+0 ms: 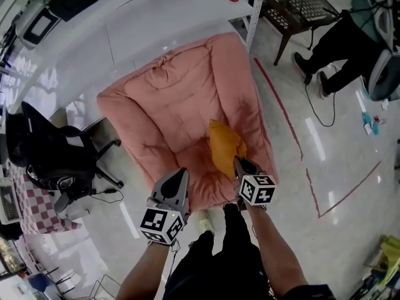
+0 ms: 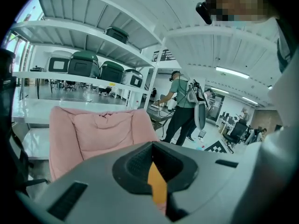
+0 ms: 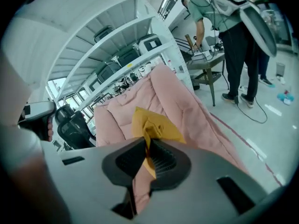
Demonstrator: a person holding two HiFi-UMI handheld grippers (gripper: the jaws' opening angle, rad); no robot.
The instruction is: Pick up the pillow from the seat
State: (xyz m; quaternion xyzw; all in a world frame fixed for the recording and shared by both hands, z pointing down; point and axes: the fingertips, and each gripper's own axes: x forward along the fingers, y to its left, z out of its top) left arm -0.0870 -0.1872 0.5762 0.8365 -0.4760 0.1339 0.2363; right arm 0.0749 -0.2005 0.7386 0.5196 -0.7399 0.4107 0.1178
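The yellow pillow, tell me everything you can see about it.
The pillow is small, mustard yellow and made of soft cloth, crumpled and creased. The tongs of the right gripper are shut on one bunched edge, and the rest spreads out beyond them over the front of the pink seat. Nothing else grips it. Whether it touches the seat cannot be told.

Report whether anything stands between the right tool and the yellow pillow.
Nothing visible does. The right tool is shut on a fold of the yellow pillow, with the pink seat behind it. The left tool is off to one side, not touching the pillow.
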